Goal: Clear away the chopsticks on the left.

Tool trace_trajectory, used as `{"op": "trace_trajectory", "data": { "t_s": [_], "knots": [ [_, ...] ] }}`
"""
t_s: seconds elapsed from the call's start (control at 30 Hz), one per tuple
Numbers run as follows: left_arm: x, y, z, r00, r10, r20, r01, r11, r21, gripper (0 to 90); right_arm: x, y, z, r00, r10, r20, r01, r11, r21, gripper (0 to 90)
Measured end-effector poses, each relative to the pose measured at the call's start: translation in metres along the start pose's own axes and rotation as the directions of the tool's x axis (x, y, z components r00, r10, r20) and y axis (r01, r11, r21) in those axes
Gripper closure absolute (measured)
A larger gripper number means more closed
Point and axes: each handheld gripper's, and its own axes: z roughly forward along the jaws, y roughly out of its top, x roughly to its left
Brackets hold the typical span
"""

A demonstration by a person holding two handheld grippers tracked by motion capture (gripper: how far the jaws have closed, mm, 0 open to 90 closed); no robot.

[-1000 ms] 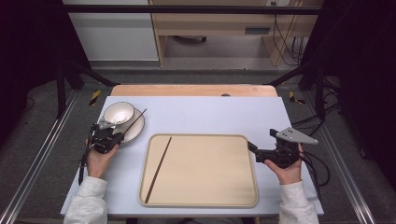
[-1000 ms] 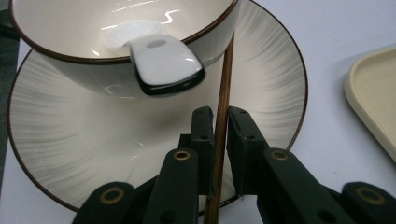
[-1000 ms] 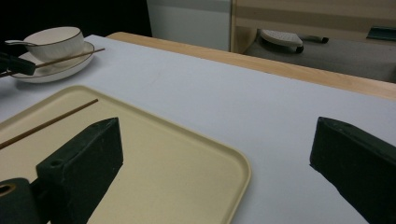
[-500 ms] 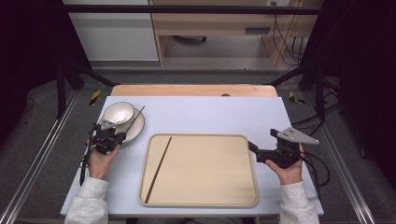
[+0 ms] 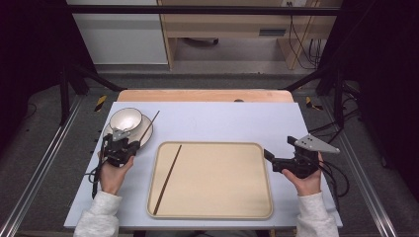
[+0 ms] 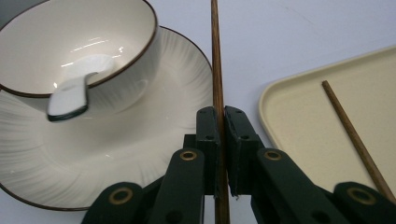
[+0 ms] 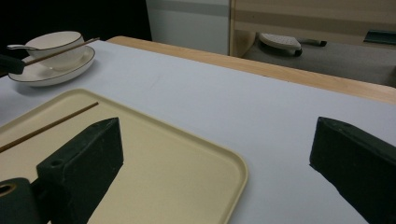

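The table (image 5: 217, 121) bears a beige tray (image 5: 257, 210) and a white plate (image 5: 144, 138).

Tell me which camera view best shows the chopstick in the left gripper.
The left gripper view: the chopstick runs up between the shut pads, filling the frame's height. The high view shows it small, slanting over the plate; the right gripper view shows it far off.

**Left claw closes on chopstick and lifts it**

My left gripper (image 5: 129, 141) has finished closing; its pads now clamp the chopstick (image 6: 217, 70) that earlier lay loose across the plate (image 6: 154, 140). My left hand (image 5: 114, 173) has shifted slightly toward the tray (image 5: 217, 214) and risen. The chopstick's far end now stands off the plate rim, beside the bowl (image 5: 125, 119).
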Motion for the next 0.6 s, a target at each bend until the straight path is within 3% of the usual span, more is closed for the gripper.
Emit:
{"op": "trace_trajectory", "data": {
  "t_s": [0.6],
  "knots": [
    [-0.056, -0.006, -0.03, 0.9999, -0.014, -0.008, 0.013, 0.9981, -0.06, 84.5, 0.0, 0.0, -0.002, 1.0, 0.0, 0.0, 0.0, 1.0, -0.006, 2.9]
  ]
}}
